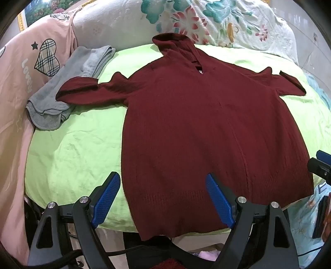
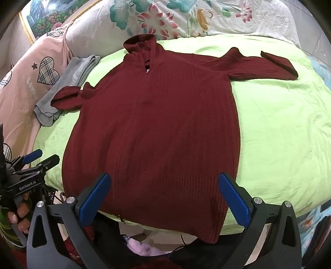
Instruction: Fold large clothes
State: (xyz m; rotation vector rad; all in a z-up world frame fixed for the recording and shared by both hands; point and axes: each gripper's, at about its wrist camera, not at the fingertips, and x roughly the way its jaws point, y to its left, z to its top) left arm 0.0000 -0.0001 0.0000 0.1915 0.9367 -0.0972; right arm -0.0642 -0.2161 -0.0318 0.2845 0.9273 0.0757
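A dark red knitted hooded sweater (image 1: pixel 206 124) lies spread flat, front up, on a lime green sheet (image 1: pixel 78 144), hood at the far end, both sleeves out to the sides. It also shows in the right wrist view (image 2: pixel 157 128). Its hem hangs slightly over the near edge. My left gripper (image 1: pixel 163 180) is open and empty above the hem's left part. My right gripper (image 2: pixel 165 180) is open and empty above the hem's middle. The right gripper's tip shows at the left wrist view's right edge (image 1: pixel 320 163); the left gripper shows in the right wrist view (image 2: pixel 31 163).
A folded grey towel (image 1: pixel 68 87) lies at the left under the sweater's left cuff. A pink quilt with a plaid heart (image 1: pixel 31 62) lies further left. A floral blanket (image 1: pixel 186 18) is bunched at the far end. The bed's near edge drops off below the hem.
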